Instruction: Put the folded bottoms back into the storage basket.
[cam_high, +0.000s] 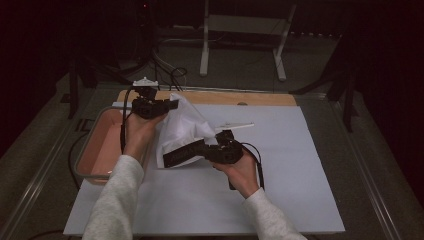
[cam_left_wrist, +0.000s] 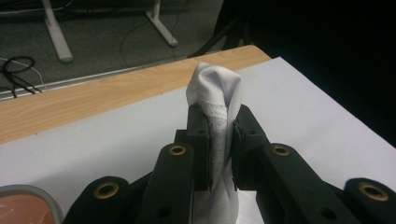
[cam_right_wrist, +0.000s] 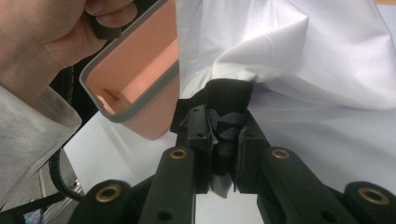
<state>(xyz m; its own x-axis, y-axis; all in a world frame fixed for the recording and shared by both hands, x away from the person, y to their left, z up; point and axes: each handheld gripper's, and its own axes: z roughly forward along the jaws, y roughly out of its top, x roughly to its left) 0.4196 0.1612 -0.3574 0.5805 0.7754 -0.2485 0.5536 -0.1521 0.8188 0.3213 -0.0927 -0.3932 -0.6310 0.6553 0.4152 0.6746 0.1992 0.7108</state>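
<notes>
White garment (cam_high: 186, 126), held up over the white mat (cam_high: 280, 200) at centre-left of the high view, clamped by both grippers.

The left gripper (cam_left_wrist: 219, 140), upper left in the high view, has its jaws closed on a bunched white fold; the right gripper (cam_right_wrist: 223, 140), at frame centre, has its jaws closed on the garment's black-banded edge. A pink tray with a grey rim (cam_high: 85, 155) sits at the mat's left edge, on the wooden table (cam_high: 240, 97).
</notes>
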